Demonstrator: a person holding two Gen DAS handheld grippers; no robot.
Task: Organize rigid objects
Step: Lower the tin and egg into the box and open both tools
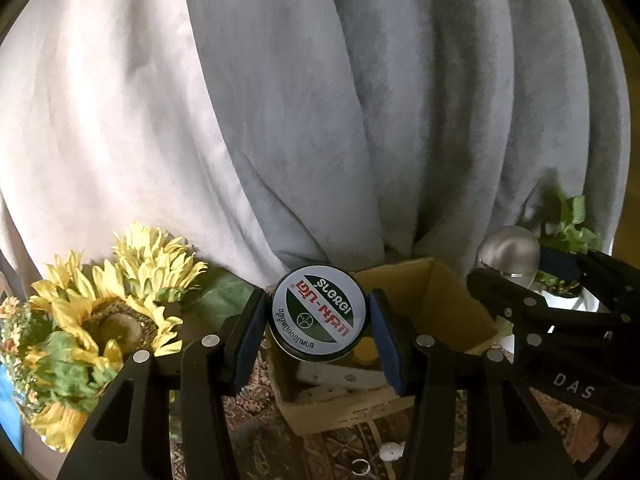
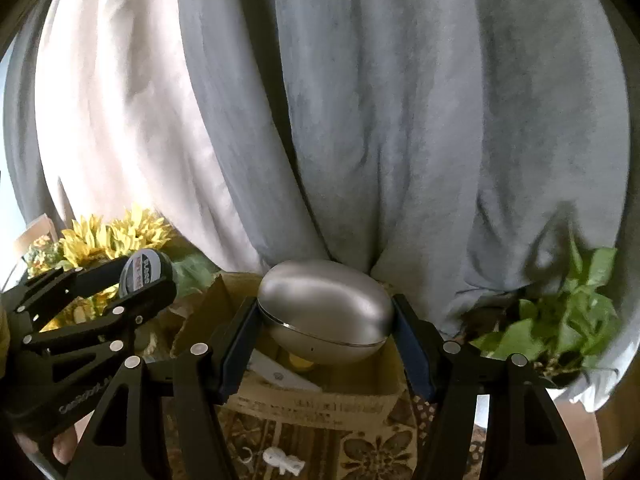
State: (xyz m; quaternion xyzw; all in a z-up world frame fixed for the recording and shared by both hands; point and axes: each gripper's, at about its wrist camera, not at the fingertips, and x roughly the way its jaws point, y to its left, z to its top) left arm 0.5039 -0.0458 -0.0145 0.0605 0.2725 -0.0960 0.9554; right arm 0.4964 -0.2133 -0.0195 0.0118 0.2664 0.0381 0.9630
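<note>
Above the open cardboard box on the patterned tabletop, the left gripper pinches a round balm tin by its rim, and the right gripper pinches a silver egg-shaped case at its ends. Both are smooth, curved shells held edgewise; either could squirt from the fingers or strike a raised flap and miss the box.
</note>
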